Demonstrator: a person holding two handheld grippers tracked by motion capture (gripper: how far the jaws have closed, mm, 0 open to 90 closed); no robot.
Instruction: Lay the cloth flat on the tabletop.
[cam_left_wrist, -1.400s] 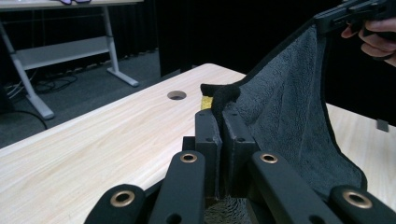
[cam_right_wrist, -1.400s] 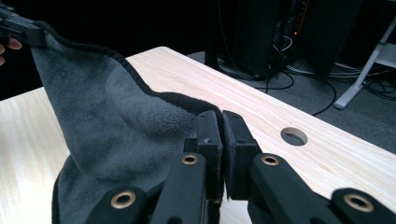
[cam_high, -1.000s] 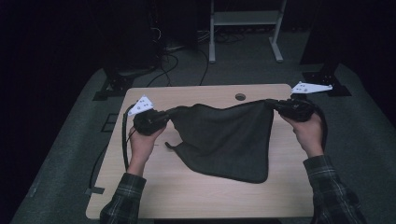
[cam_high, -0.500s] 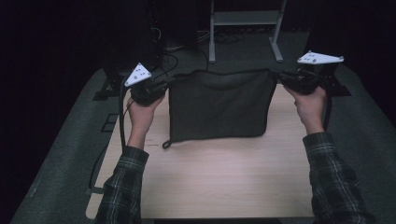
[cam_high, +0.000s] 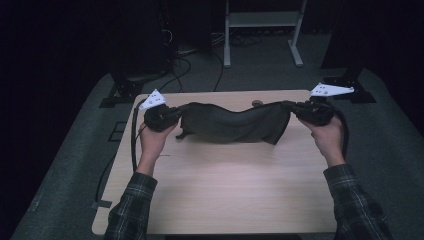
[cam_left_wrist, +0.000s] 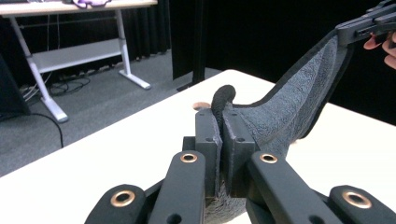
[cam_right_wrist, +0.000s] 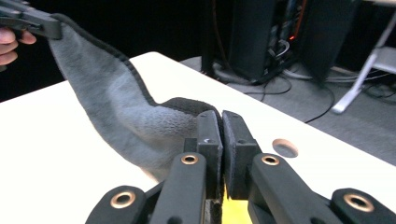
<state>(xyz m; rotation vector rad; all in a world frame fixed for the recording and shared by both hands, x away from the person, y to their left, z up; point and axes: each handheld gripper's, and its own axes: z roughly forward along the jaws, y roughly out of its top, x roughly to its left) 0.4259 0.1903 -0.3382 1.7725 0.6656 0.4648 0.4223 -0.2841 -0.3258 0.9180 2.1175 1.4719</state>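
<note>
Both hand-held grippers, left (cam_high: 172, 116) and right (cam_high: 296, 109), are pinching the cloth's (cam_high: 232, 123) corners, stretching it above the counter (cam_high: 225, 190); next, probably lowering it flat, keeping tension.

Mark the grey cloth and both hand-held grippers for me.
grey cloth (cam_high: 235, 126), high view, middle of the sagging span.
left hand-held gripper (cam_left_wrist: 221, 122), left gripper view, between its jaw tips.
right hand-held gripper (cam_right_wrist: 221, 122), right gripper view, between its jaw tips.
</note>
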